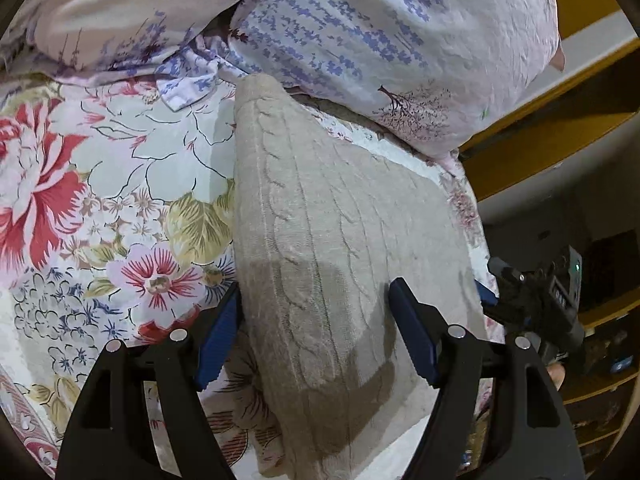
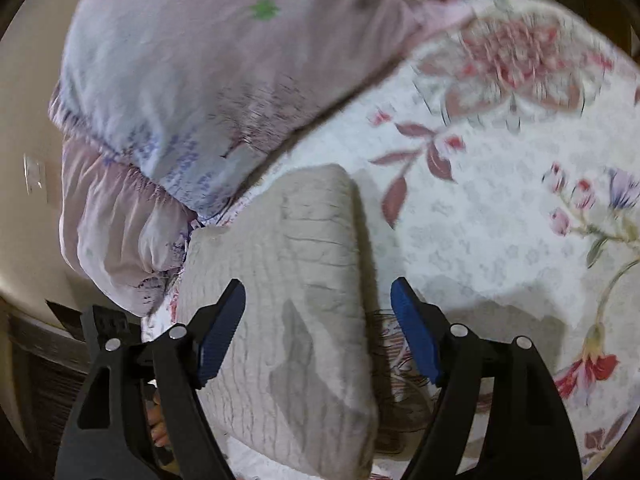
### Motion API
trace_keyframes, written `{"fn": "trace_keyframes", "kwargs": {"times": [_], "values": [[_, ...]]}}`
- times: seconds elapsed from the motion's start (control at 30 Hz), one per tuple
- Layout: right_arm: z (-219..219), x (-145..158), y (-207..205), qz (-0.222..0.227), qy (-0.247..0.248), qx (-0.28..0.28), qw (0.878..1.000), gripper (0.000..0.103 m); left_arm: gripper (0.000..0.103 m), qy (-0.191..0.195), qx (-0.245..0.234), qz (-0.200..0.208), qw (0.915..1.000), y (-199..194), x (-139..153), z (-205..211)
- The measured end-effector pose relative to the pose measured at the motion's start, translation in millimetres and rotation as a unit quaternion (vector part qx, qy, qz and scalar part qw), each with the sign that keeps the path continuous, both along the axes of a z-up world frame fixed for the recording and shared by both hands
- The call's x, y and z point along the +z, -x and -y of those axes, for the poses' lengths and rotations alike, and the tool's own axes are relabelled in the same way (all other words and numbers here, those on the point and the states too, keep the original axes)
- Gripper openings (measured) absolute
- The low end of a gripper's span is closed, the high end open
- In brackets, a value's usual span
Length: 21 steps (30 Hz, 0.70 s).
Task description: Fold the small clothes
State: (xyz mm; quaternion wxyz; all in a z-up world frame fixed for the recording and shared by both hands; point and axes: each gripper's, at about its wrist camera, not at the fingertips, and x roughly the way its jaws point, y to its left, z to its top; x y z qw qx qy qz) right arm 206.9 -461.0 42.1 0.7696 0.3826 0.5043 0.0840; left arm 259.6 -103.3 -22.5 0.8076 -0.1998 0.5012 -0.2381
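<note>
A beige cable-knit garment [image 1: 340,240] lies folded on the floral bedsheet [image 1: 120,168]. In the left wrist view my left gripper [image 1: 316,312] is open and empty, its blue pads [image 1: 218,336] straddling the garment's near end just above it. The right gripper [image 1: 532,300] shows at the garment's right edge. In the right wrist view the same garment [image 2: 288,280] lies below my right gripper [image 2: 318,312], which is open and empty, one pad [image 2: 222,332] over the cloth and the other over the bedsheet [image 2: 480,220].
Two pillows in lavender-print cases [image 1: 380,40] lie at the head of the bed, touching the garment's far end; one also shows in the right wrist view [image 2: 200,72]. The bed's right edge [image 1: 476,216] drops to wooden furniture [image 1: 560,128].
</note>
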Motion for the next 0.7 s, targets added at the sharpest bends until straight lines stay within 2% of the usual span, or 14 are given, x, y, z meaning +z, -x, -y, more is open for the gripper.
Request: {"fn": "trace_keyframes", "kwargs": {"times": [0.1,0.23,0.7], "values": [[3.9,-11.1,-4.6,-0.017,-0.018,0.001,1.0,0.075,0.075,-0.013,-0.002,0.002,0.9999,0.4,-0.4,3.7],[1.0,-16.4,-8.8,-0.016,-0.031,0.016,0.999,0.076,0.078,-0.024,-0.006,0.004,0.9997,-3.6,-0.9,12.0],[-22.9,-13.2,-22.1,-0.005,-0.02,0.067,0.998,0.077,0.08,-0.012,-0.013,-0.006,0.9998,-11.9,-5.8,14.9]]}}
